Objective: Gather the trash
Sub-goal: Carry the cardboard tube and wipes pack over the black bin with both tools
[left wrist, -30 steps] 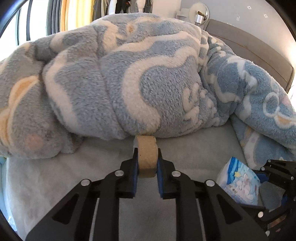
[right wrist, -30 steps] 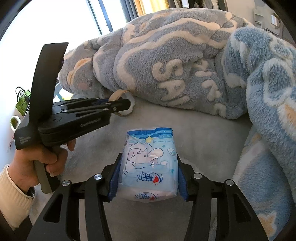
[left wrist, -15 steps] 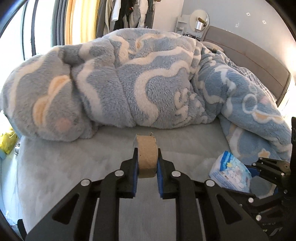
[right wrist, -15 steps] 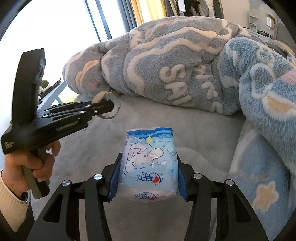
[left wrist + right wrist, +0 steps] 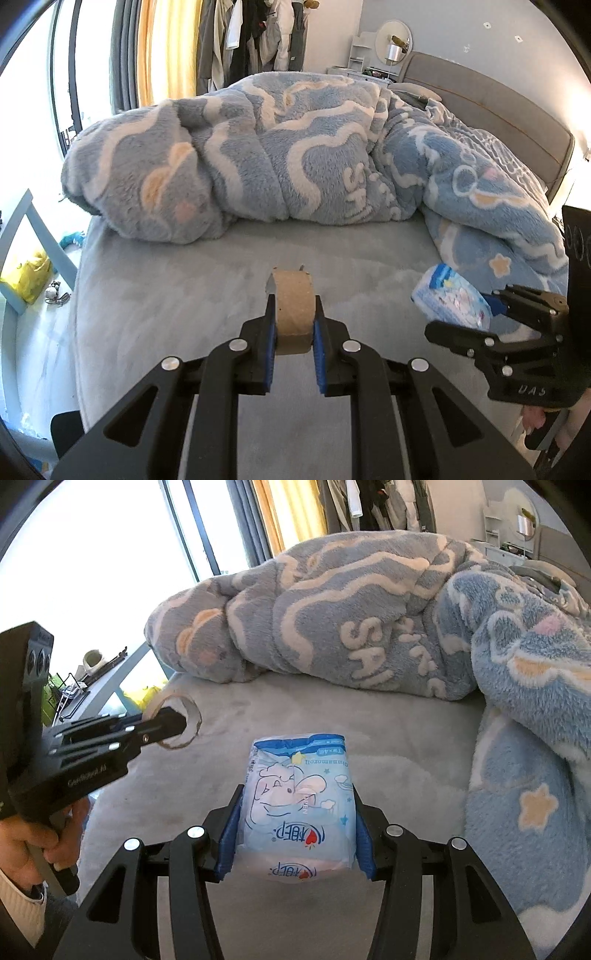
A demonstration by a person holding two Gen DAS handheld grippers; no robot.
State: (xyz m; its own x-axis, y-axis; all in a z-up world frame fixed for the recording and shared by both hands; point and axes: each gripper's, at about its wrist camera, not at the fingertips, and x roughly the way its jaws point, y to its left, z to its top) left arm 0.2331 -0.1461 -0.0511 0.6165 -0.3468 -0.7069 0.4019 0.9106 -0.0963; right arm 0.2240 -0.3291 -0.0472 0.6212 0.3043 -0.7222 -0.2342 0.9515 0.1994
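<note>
Left gripper (image 5: 293,325) pinches a brown cardboard tape core (image 5: 293,310), right gripper (image 5: 297,834) clamps a blue-and-white plastic tissue pack (image 5: 299,805), both lifted clear of the grey bed (image 5: 166,306) for disposal.

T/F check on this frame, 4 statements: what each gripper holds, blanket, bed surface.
1. The left gripper is shut on a cardboard roll. True.
2. The right gripper is empty. False: it is shut on a blue and white tissue pack.
3. The fleece blanket is spread flat over the whole bed. False: it is bunched in a heap at the far side, leaving the grey bed surface bare in front.
4. Both held items are up off the bed surface. True.
</note>
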